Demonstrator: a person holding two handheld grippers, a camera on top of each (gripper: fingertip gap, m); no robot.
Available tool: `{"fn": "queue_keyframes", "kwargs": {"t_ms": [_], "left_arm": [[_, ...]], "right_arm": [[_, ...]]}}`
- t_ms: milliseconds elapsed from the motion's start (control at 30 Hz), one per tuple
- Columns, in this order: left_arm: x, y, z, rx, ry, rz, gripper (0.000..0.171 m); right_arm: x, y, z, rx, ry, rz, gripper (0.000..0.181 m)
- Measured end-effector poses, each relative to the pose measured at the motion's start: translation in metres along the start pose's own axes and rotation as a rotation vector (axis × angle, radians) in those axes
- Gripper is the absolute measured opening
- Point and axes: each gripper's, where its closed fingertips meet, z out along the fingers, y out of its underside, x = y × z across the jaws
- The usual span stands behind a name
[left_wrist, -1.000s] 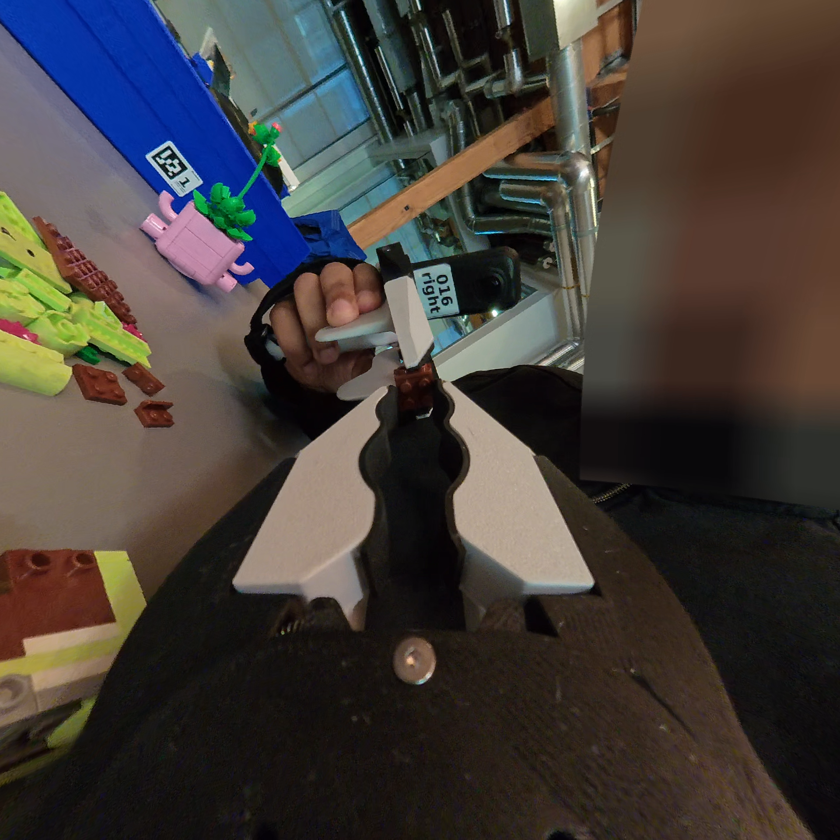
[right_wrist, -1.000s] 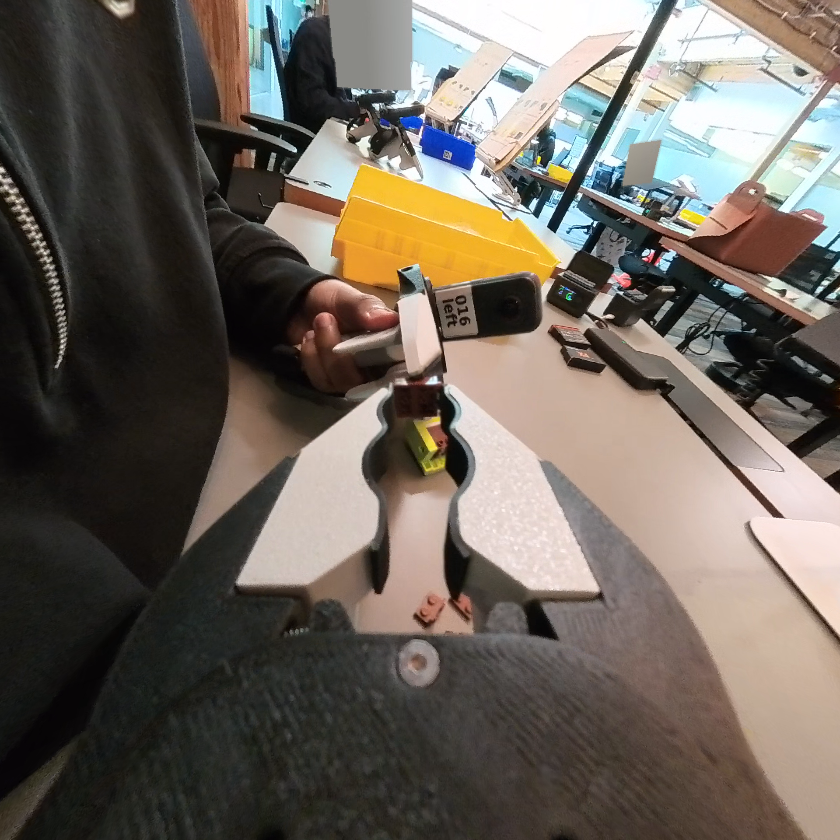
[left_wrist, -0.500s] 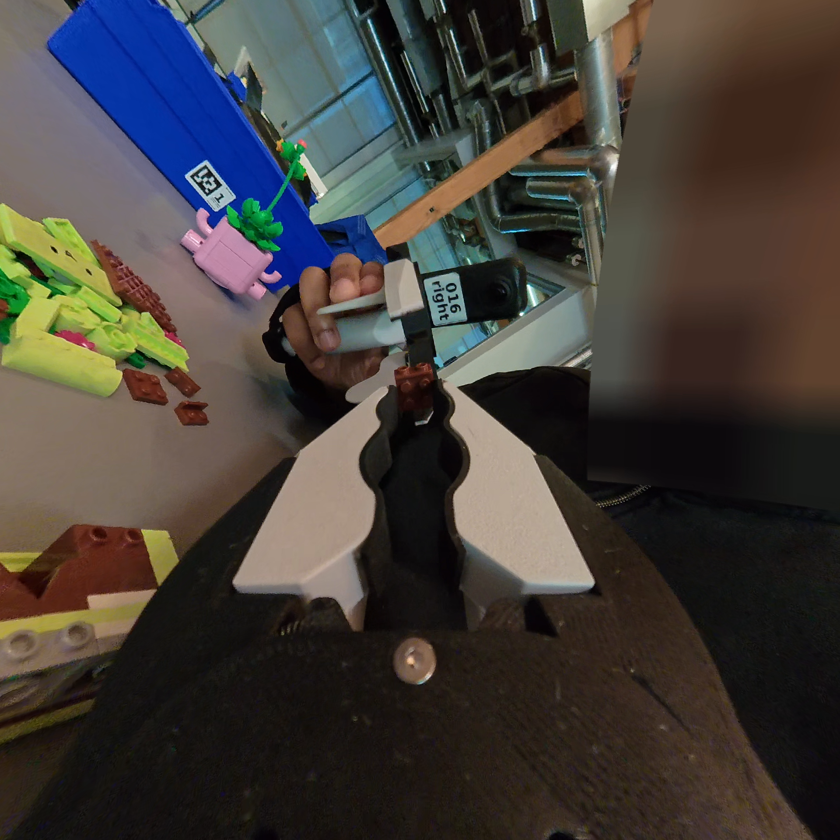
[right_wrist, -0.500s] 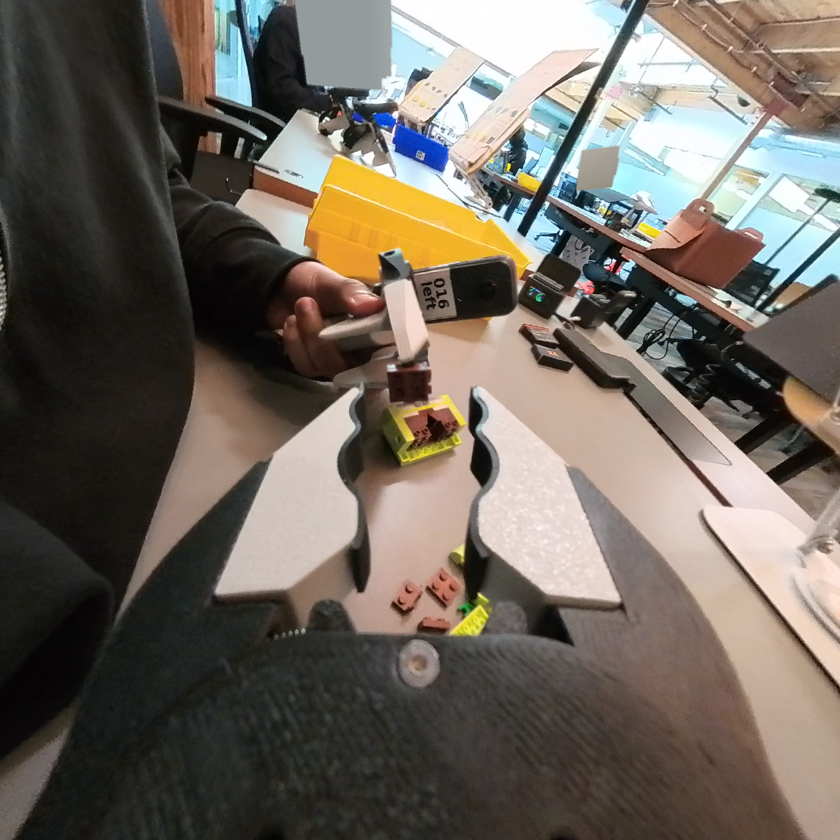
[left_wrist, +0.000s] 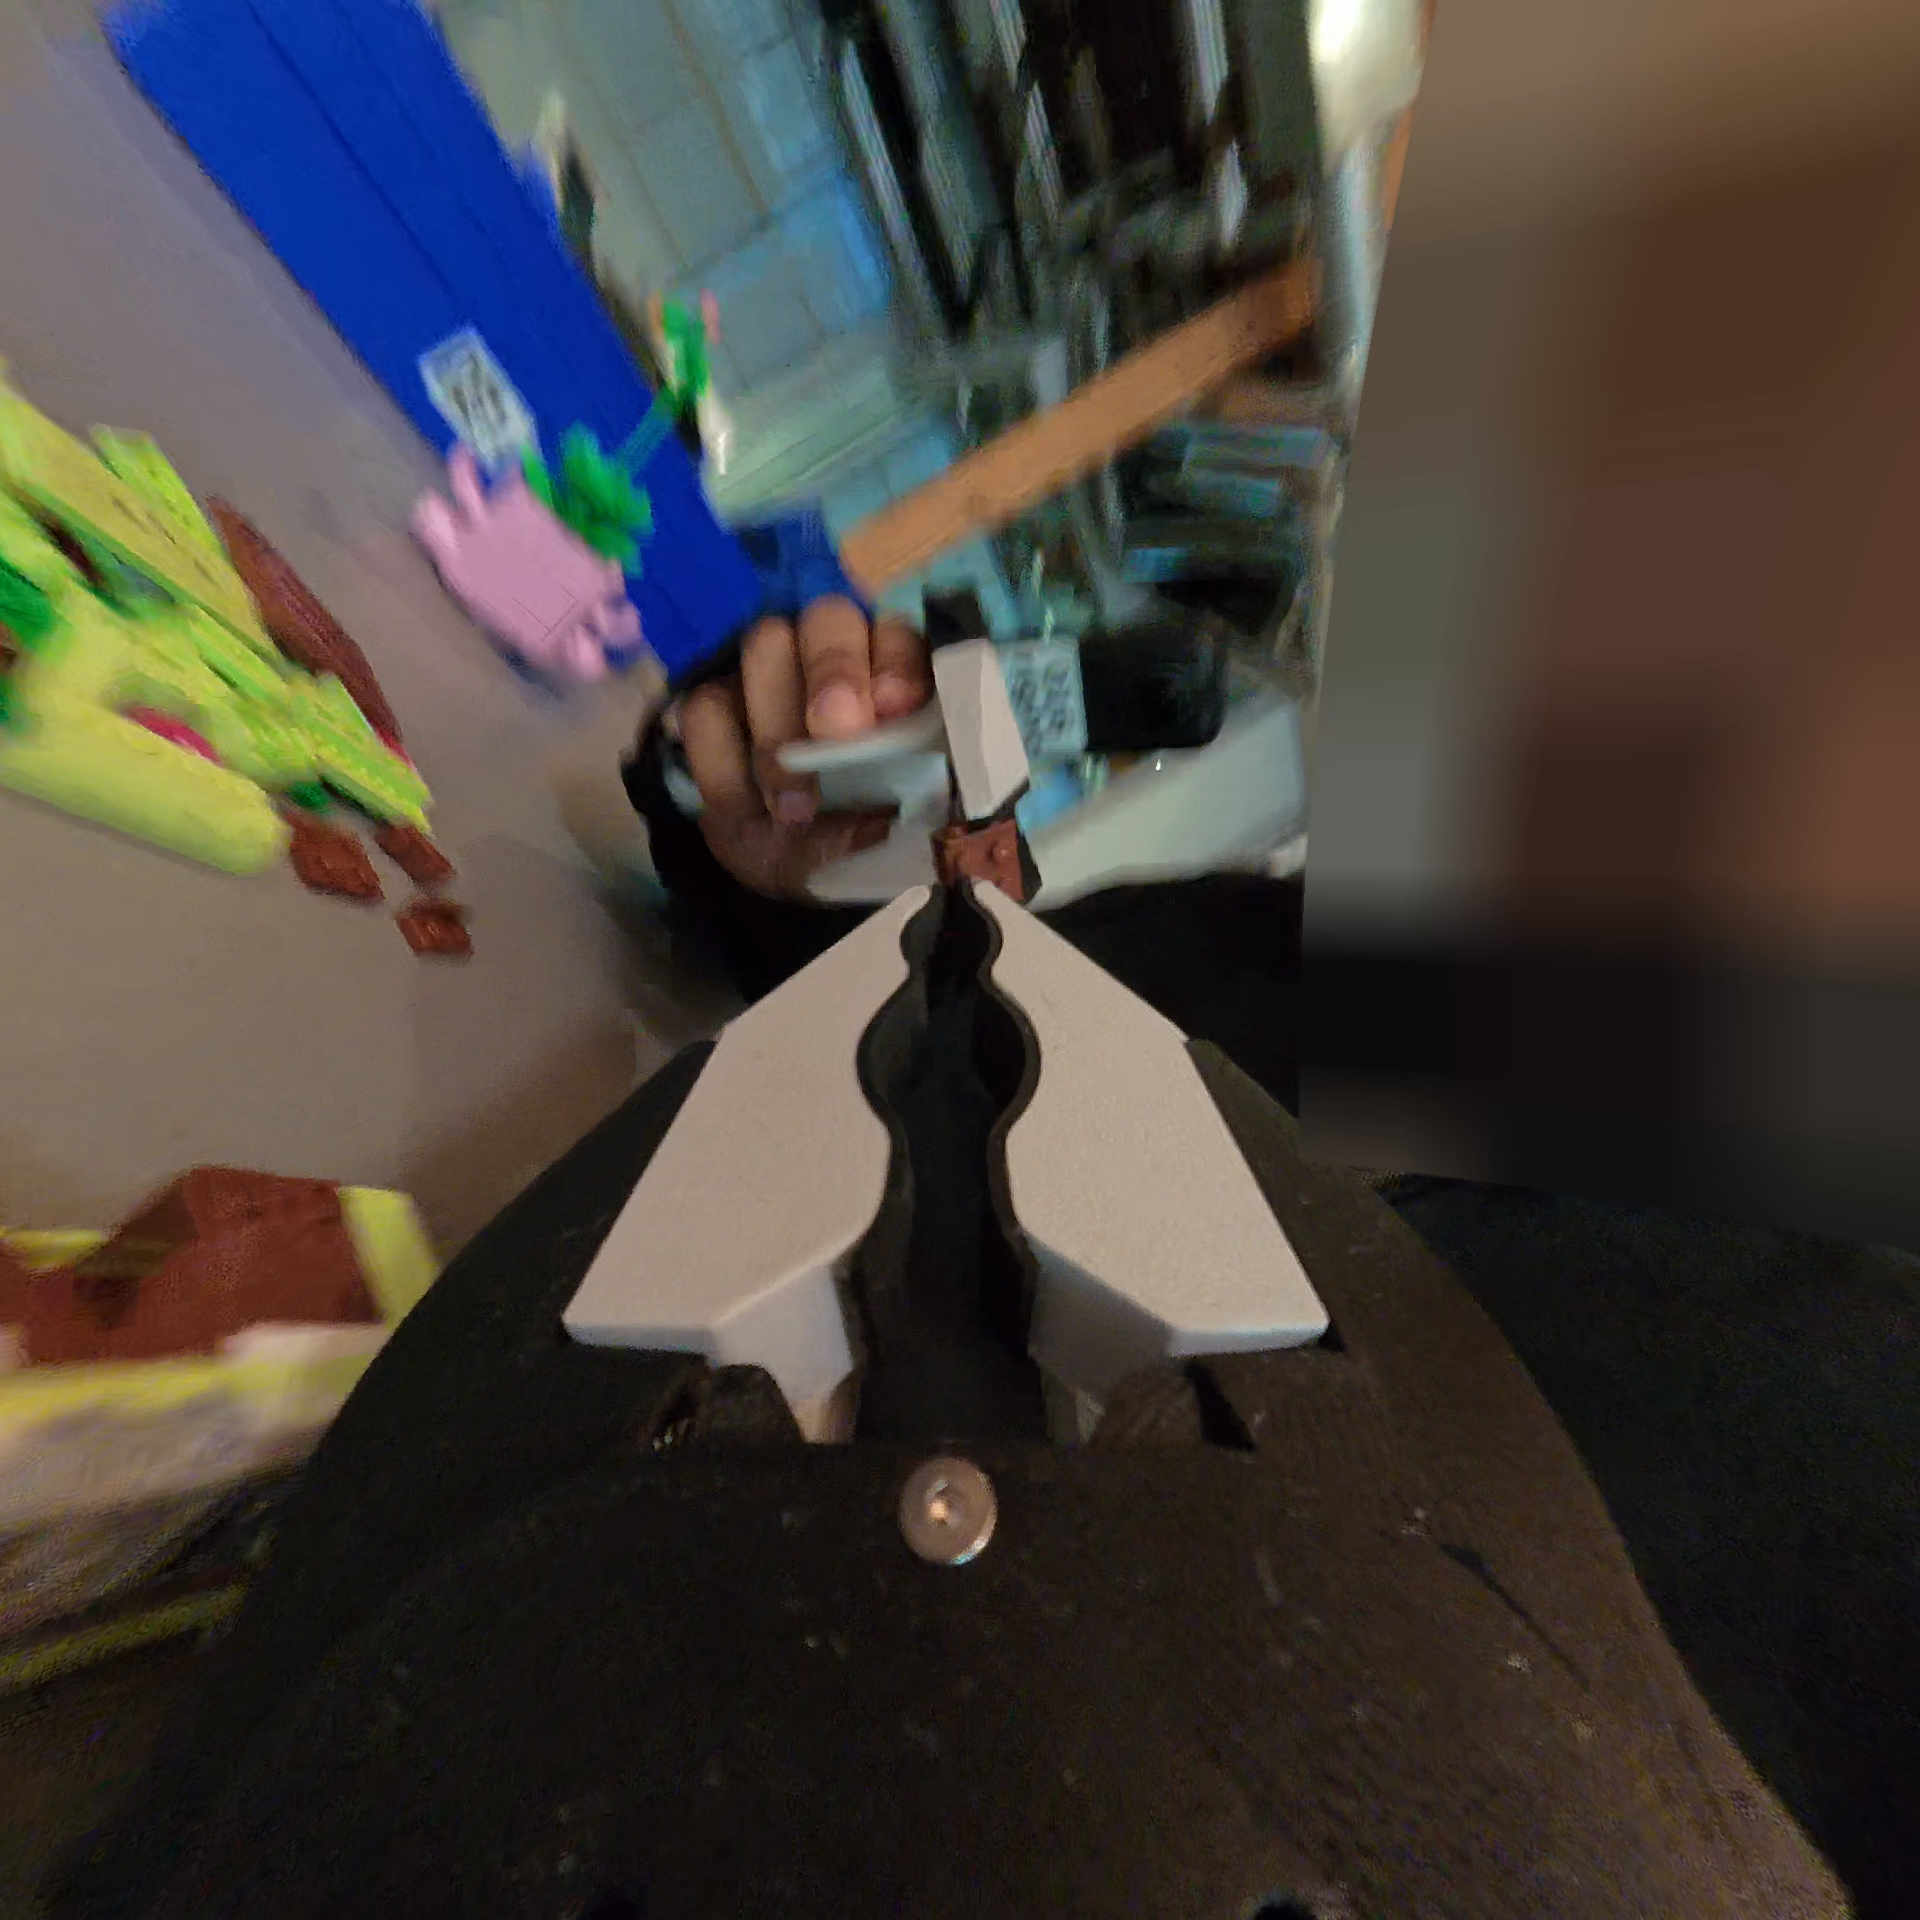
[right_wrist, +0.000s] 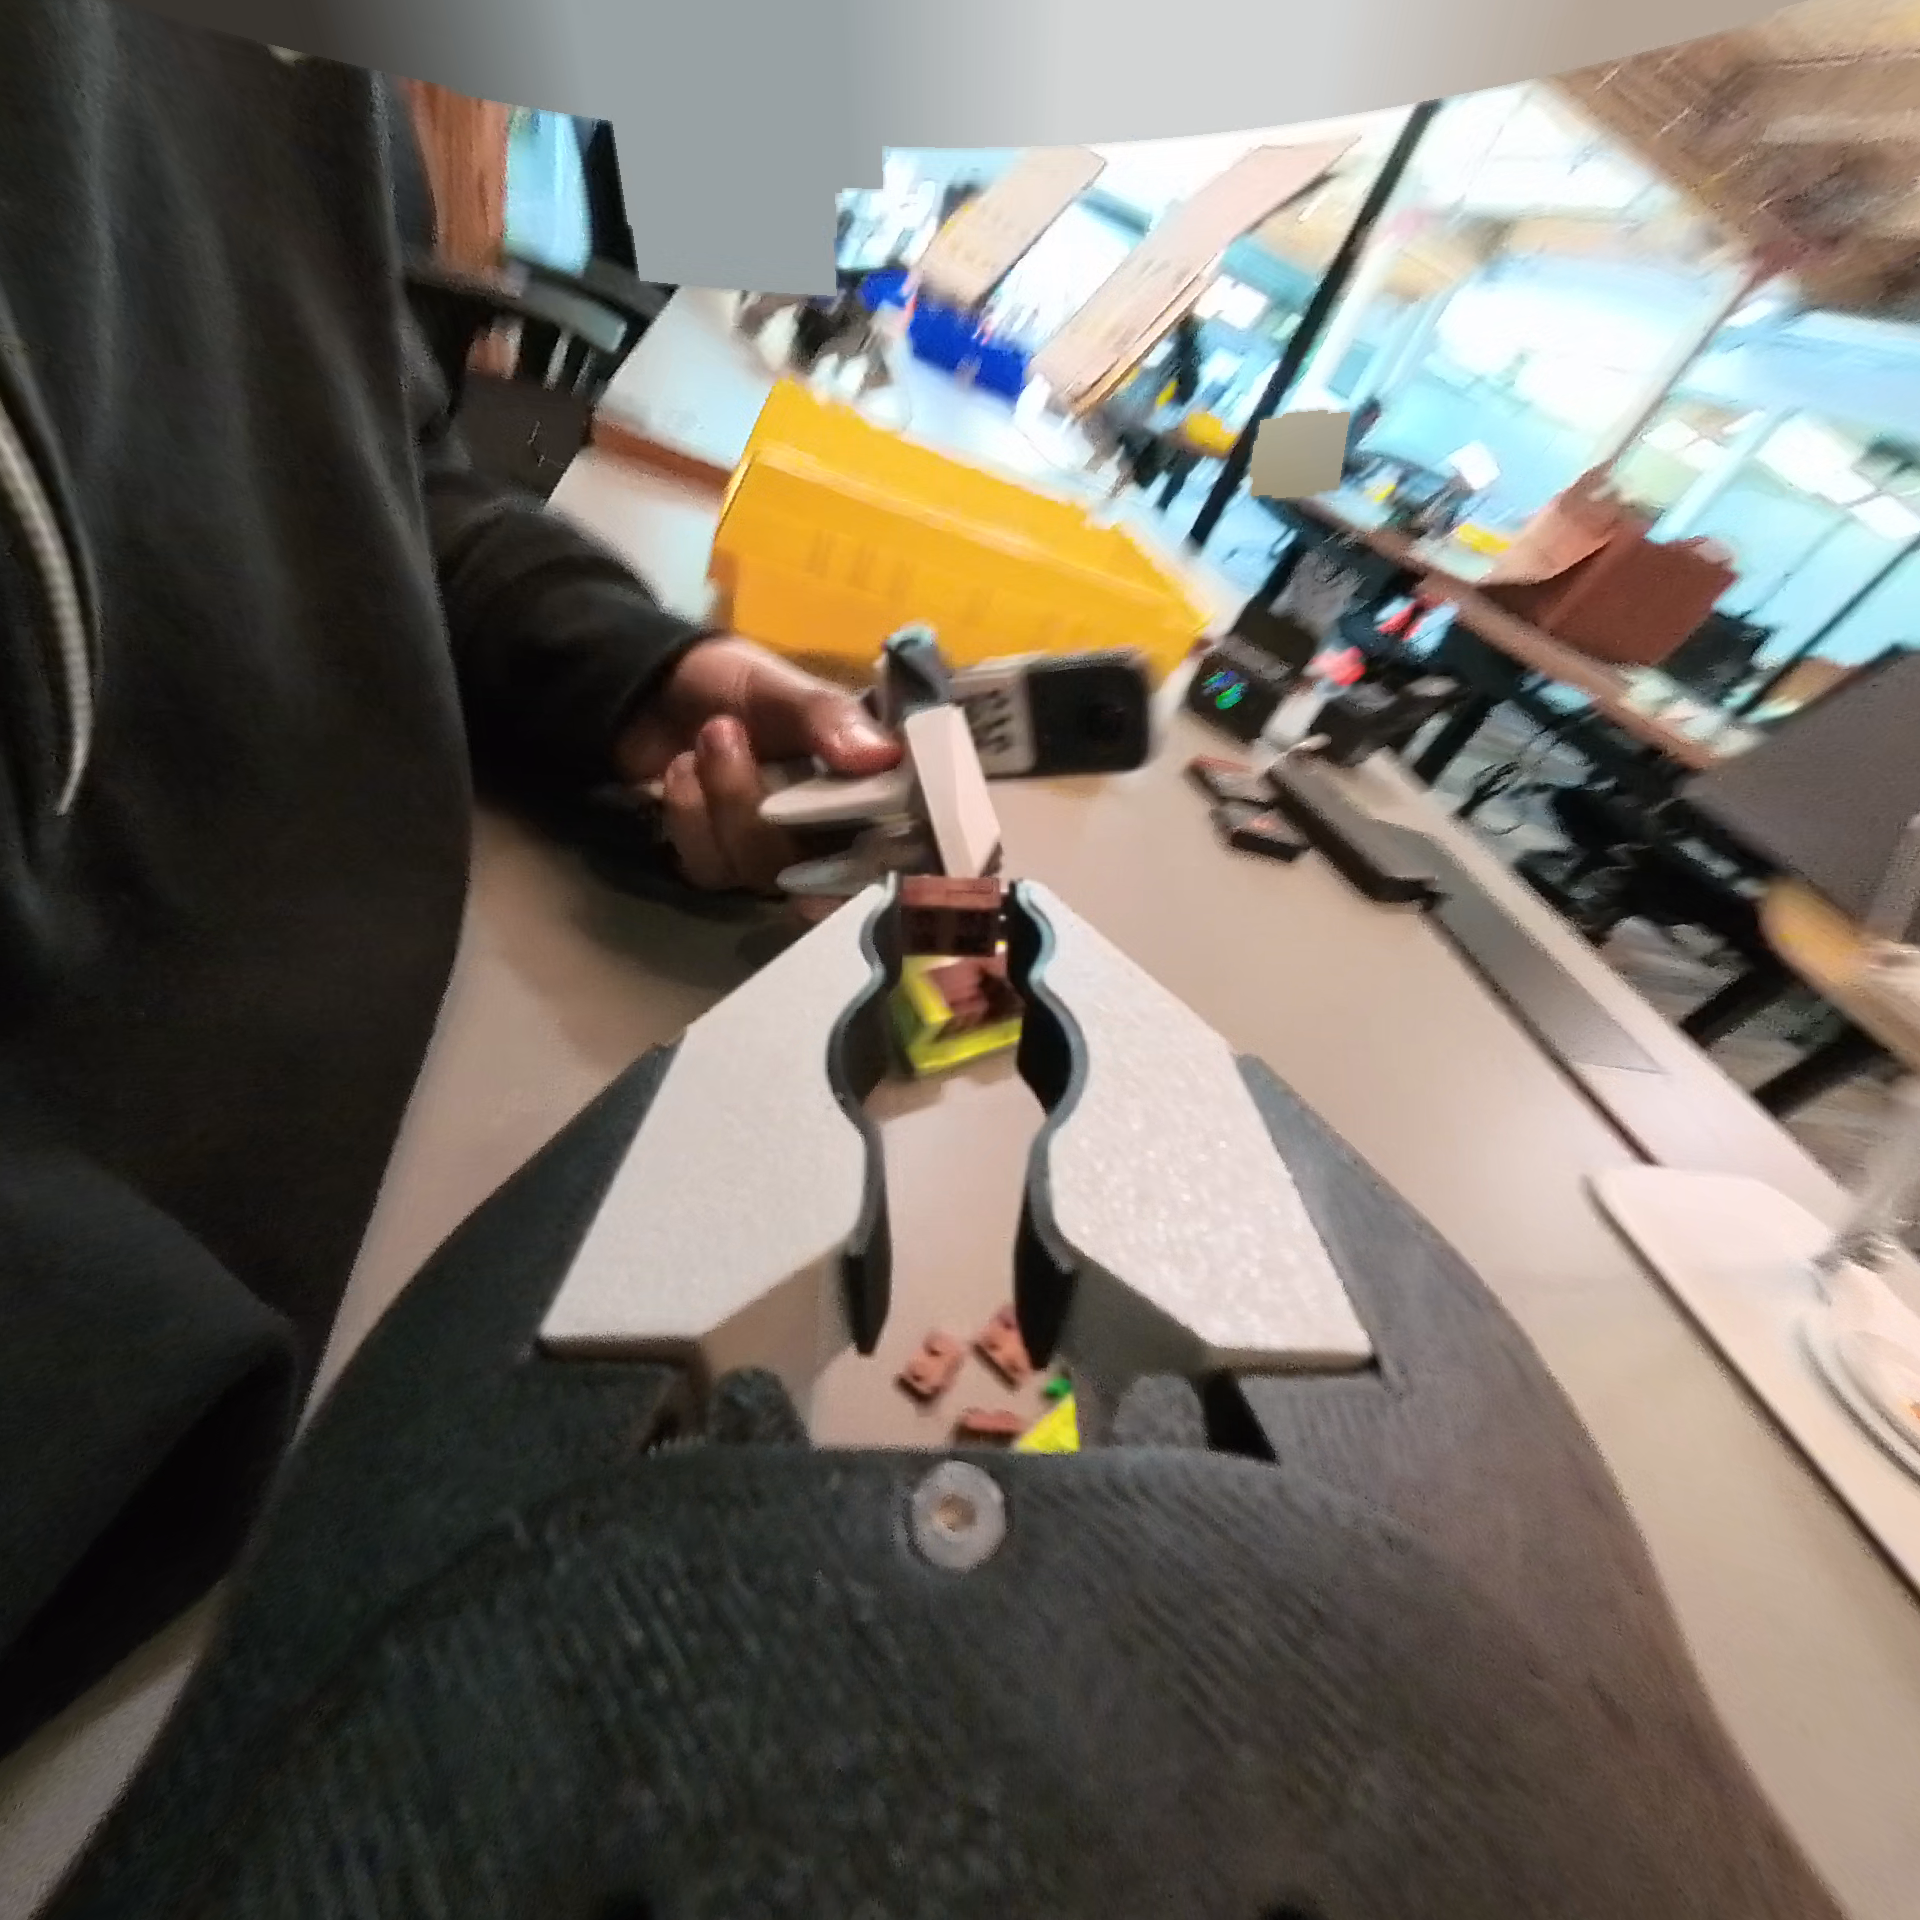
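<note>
A small brown brick (right_wrist: 948, 920) sits between the tips of my right gripper (right_wrist: 951, 902), whose jaws are closed on its sides. My left gripper (left_wrist: 961, 899) is nearly shut and pinches the same brown brick (left_wrist: 979, 857) at its tips. The two grippers meet tip to tip above the table, each held by a hand. The other gripper's finger (left_wrist: 977, 727) comes down onto the brick in the left wrist view. A lime and brown brick build (right_wrist: 951, 1023) stands on the table just below. Both views are blurred.
A pile of lime bricks (left_wrist: 156, 707), loose brown plates (left_wrist: 343, 862), a pink brick pot with a green plant (left_wrist: 530, 582) and a blue bin (left_wrist: 436, 312) lie left. A yellow bin (right_wrist: 935, 561), black devices (right_wrist: 1351, 831) and a white mat (right_wrist: 1714, 1247) lie right. Left and right tips are no more than a few centimetres apart.
My right gripper, open half a second ago, has closed on the brown brick again. My left gripper's jaws stand closer together. Both cameras are moving.
</note>
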Motion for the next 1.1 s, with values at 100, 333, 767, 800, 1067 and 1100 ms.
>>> {"fn": "queue_keyframes", "kwargs": {"t_ms": [100, 333, 767, 800, 1067, 1100], "left_arm": [[-0.016, -0.031, -0.036, 0.124, -0.142, 0.068, 0.000], [-0.007, -0.006, -0.003, -0.005, -0.166, 0.194, 0.022], [-0.012, 0.004, 0.006, -0.050, -0.217, 0.203, 0.013], [-0.013, 0.004, 0.006, -0.051, -0.225, 0.208, 0.012], [-0.015, 0.007, 0.007, -0.078, -0.276, 0.282, 0.012], [-0.015, 0.006, 0.006, -0.080, -0.286, 0.299, 0.011]], "right_arm": [[0.026, -0.004, -0.027, 0.055, 0.048, 0.095, 0.018], [0.008, 0.015, -0.004, -0.068, 0.026, 0.008, 0.018], [-0.001, 0.020, 0.011, -0.130, 0.077, -0.177, 0.018], [0.000, 0.020, 0.011, -0.137, 0.085, -0.187, 0.018], [0.003, 0.022, 0.011, -0.143, 0.104, -0.188, 0.020], [0.003, 0.022, 0.011, -0.140, 0.099, -0.172, 0.025]]}}
